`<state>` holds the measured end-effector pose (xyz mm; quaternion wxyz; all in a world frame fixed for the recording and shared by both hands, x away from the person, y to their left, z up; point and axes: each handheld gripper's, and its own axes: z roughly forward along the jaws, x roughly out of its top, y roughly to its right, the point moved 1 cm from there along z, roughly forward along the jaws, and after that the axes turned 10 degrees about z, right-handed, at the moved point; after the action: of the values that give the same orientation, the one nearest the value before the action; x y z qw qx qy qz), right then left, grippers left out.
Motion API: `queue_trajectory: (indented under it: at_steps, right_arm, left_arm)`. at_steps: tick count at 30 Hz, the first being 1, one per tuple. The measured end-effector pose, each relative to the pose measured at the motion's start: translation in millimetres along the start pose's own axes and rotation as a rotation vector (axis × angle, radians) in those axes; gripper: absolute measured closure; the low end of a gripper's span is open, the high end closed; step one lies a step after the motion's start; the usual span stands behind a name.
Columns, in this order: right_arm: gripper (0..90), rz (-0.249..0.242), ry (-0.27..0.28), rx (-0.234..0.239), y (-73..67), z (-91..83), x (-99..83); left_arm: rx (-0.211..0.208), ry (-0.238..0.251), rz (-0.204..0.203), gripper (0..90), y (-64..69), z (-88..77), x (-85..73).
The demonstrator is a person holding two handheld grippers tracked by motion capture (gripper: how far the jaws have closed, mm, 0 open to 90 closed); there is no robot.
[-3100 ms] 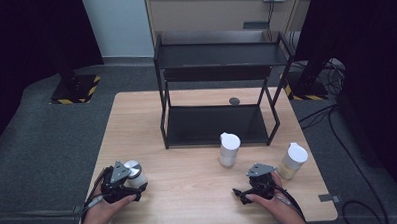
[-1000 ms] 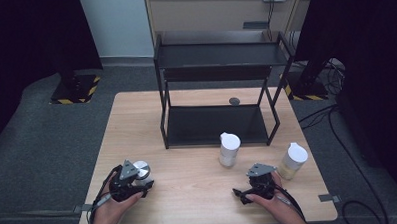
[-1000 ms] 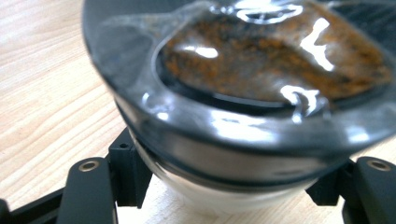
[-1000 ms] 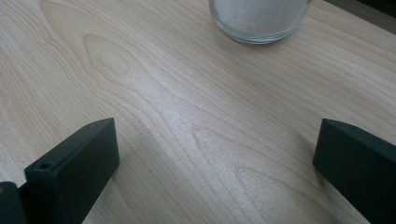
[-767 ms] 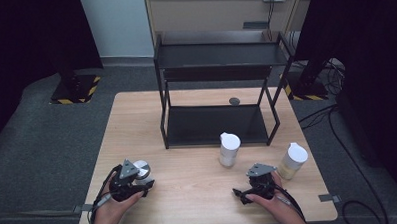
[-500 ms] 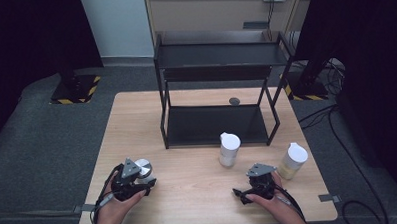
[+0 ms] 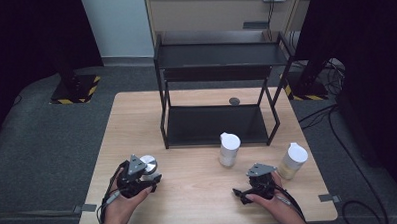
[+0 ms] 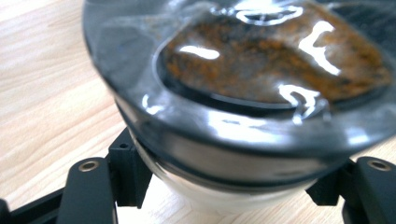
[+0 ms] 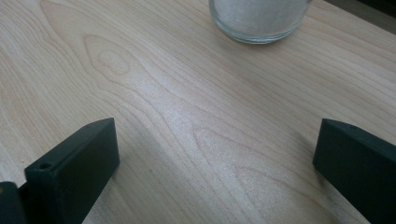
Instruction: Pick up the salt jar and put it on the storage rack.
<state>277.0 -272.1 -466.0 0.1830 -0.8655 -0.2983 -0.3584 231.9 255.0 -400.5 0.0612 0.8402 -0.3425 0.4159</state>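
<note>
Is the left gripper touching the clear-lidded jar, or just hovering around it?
Touching. In the left gripper view, both black jaws of the left gripper press against opposite sides of the jar, just under its lid, with no gap at either pad.

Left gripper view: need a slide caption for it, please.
Left gripper clamps a clear-lidded jar of brown spice above the wooden table.

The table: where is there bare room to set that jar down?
The left gripper is shut on the jar. Bare wood lies on the table left of the rack, and in front between both grippers. The rack's lower shelf is bare too. It is crowded at front right, round the two bottles and the right gripper.
</note>
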Motion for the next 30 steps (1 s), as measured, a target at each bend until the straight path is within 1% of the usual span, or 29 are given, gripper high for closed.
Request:
queue_trajectory:
  at_steps: [4,9,14,18,22,24,30]
  right_arm:
    - [0.9,0.0,0.0,0.0,0.0,0.0,0.0]
    - [0.9,0.0,0.0,0.0,0.0,0.0,0.0]
    - [0.9,0.0,0.0,0.0,0.0,0.0,0.0]
    - [0.9,0.0,0.0,0.0,0.0,0.0,0.0]
    - [0.9,-0.001,0.0,0.0,0.1,0.0,0.0]
    - [0.9,-0.001,0.0,0.0,0.1,0.0,0.0]
    - [0.9,-0.001,0.0,0.0,0.1,0.0,0.0]
  left_arm:
    - [-0.004,-0.001,0.016,30.1,5.8,7.3,11.0]
    - [-0.015,0.012,0.023,30.1,11.0,16.6,23.2]
    - [-0.024,0.007,0.04,30.1,16.4,27.4,35.0]
    - [-0.042,-0.001,0.053,30.1,17.5,37.0,43.5]
    - [-0.051,0.004,0.059,30.1,18.7,45.1,50.2]
    - [-0.051,-0.001,0.069,30.1,19.6,49.0,54.4]
    - [-0.052,-0.002,0.067,30.1,20.0,59.8,63.8]
